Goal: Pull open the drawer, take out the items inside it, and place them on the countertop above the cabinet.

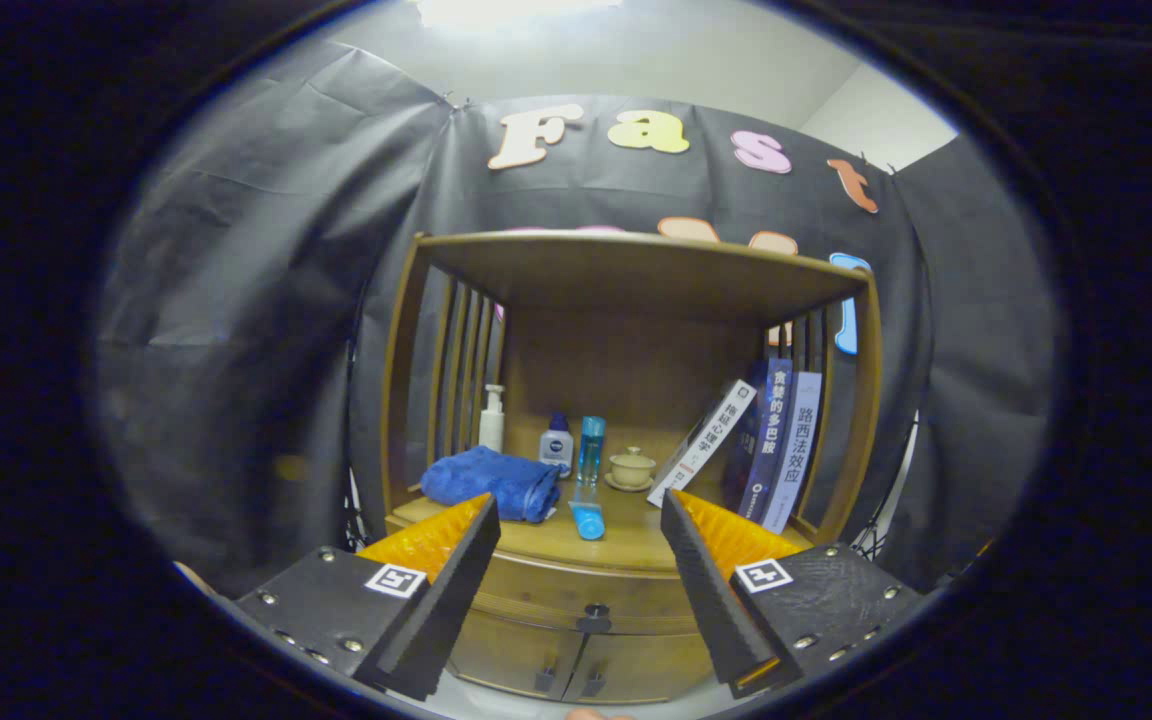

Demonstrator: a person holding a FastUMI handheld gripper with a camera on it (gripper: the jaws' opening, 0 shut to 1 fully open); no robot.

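A wooden cabinet stands ahead of me with its drawer (576, 590) closed; a small dark knob (595, 609) sits at the drawer's middle. My gripper (579, 512) is open, its fingers spread wide and holding nothing, a short way in front of the cabinet. Seen between the fingers are the countertop (626, 540) and the drawer front. On the countertop lie a folded blue towel (492, 482) and a blue tube (587, 520) lying flat. What is inside the drawer is hidden.
At the back of the countertop stand a white pump bottle (492, 418), a small blue-capped bottle (556, 443), a tall blue bottle (591, 449) and a lidded cup (632, 468). Books (774, 445) lean at the right. Two lower doors (576, 665) sit beneath the drawer. A shelf (636, 270) roofs the countertop.
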